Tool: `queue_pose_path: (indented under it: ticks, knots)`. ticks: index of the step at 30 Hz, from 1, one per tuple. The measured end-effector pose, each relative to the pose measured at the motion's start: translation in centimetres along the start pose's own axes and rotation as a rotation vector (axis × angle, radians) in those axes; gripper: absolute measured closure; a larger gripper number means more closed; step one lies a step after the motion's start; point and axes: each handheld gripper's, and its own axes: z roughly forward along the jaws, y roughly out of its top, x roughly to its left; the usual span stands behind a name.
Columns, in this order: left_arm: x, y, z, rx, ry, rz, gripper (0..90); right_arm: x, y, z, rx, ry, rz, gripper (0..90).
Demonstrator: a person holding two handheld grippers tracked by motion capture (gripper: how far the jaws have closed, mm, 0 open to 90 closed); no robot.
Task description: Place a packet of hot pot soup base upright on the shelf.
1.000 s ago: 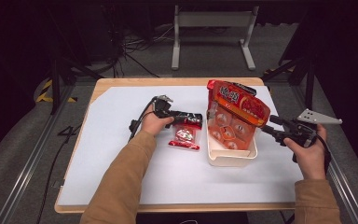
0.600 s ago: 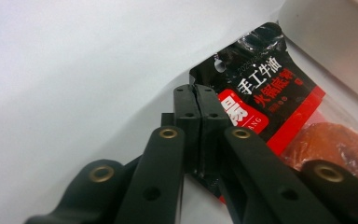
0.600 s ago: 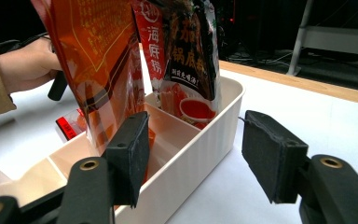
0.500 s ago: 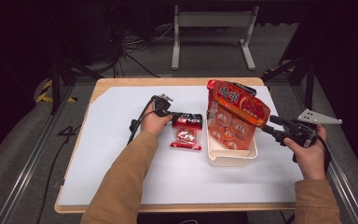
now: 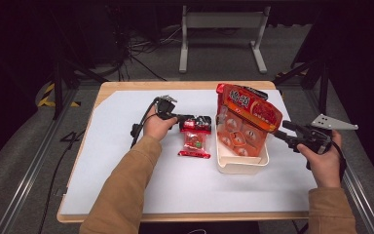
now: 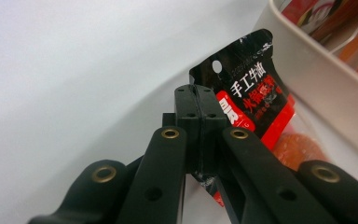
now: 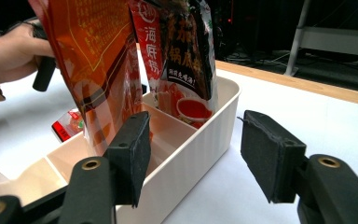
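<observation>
Packet of snack in black-and-red crinkly film (image 6: pixel 251 109) sits clamped by its flat sealed header, the strip with the hang hole, between the shut jaws of the left gripper (image 5: pixel 182 117); the clear, bulging lower half trails away beyond the jaws toward the white bench (image 5: pixel 126 195), just beside the cream plastic compartment tray (image 7: pixel 200 140). It looks light and floppy, so the sealed header is the sensible hold: flat, stiff enough not to slide, and free of the contents. Gripping the swollen middle would likely squash what is inside or let the slick film slip. Hanging from one edge, the packet will probably swing and fold, so a slow carry seems wise. The right gripper (image 7: pixel 193 154) has its jaws spread, one padded jaw inside the tray wall and the other outside, pads not pressing on it. Within that tray stand a large orange foil pouch (image 7: pixel 93 60) and a red-and-black sauce pouch (image 7: pixel 182 56), leaning against each other just past the inner jaw.
</observation>
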Motion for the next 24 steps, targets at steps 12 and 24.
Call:
queue_pose_path:
  ticks: [12,24]
  knots:
    - [-2.1,0.5,-3.9,-0.079,-0.065,0.048,90.0,0.0,0.0,0.1,0.000,0.004,0.004,43.2]
    - [-6.4,0.2,-7.8,-0.163,-0.158,0.183,90.0,0.1,-0.1,0.0,-0.005,0.007,0.018,42.7]
